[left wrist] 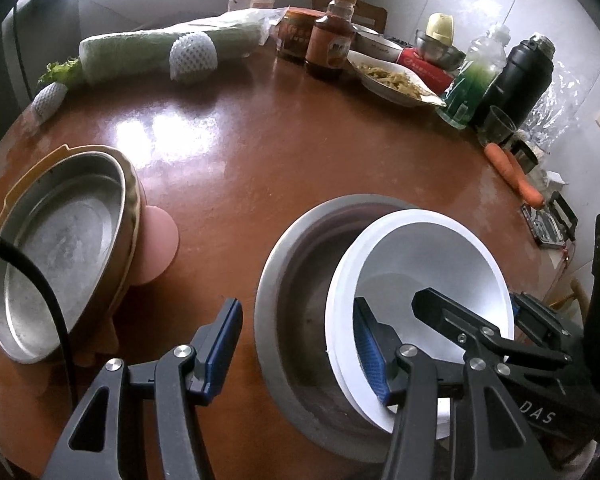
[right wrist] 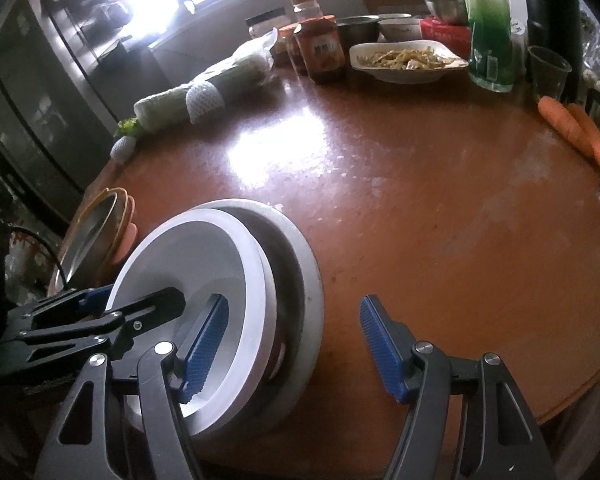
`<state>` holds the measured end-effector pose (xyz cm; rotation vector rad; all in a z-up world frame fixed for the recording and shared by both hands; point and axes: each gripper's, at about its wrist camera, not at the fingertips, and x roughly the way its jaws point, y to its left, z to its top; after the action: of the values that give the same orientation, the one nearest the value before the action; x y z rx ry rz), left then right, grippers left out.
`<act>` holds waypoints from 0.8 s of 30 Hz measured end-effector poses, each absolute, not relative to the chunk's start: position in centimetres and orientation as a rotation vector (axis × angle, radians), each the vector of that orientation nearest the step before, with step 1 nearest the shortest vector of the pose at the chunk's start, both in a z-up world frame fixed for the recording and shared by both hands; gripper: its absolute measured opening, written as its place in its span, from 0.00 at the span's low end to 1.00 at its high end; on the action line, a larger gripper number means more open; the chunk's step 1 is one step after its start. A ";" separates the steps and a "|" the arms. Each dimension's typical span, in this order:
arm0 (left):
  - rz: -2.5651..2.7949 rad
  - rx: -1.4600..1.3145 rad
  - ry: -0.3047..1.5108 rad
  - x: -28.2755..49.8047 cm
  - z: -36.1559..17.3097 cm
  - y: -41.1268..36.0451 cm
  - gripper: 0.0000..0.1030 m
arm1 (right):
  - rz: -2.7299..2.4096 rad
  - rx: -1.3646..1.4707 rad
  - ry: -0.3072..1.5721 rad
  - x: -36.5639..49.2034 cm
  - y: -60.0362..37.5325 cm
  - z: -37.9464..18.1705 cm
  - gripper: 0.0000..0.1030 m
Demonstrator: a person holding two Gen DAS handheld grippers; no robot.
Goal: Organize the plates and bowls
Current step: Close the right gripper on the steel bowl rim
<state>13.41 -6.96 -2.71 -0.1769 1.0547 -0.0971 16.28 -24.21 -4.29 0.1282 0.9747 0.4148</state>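
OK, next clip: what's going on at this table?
A person with a gripper in each hand is stacking dishes. A white bowl sits tilted inside a metal bowl near the table edge. Both the left gripper and the right gripper are open, each with one finger inside the white bowl. A metal plate waits to the left.

The left gripper (left wrist: 298, 344) has black angular arms with triangular cut-outs, silver round screws at the pivots, and fingers (left wrist: 220, 344) faced with blue ribbed pads. A black cable (left wrist: 40, 292) curves beside it. The right gripper (right wrist: 294, 344) is the same build: black linkages, silver screws, blue ribbed pads (right wrist: 382, 350). In the left wrist view its black body bears white letters "DAS".
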 end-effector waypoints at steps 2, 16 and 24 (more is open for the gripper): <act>-0.098 -0.182 1.055 13.5 -2.8 -6.9 0.53 | 0.415 0.132 0.978 16.4 -24.2 -4.4 0.68; -0.102 -0.197 1.067 13.7 -3.2 -6.9 0.50 | 0.480 0.164 0.979 16.0 -23.6 -4.3 0.47; -0.113 -0.232 1.061 13.4 -3.2 -7.1 0.43 | 0.481 0.161 0.963 15.8 -23.5 -4.0 0.42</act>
<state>13.38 -7.10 -3.23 -0.2320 1.0607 -0.1127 15.83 -23.45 -3.99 0.1611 0.9634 0.4807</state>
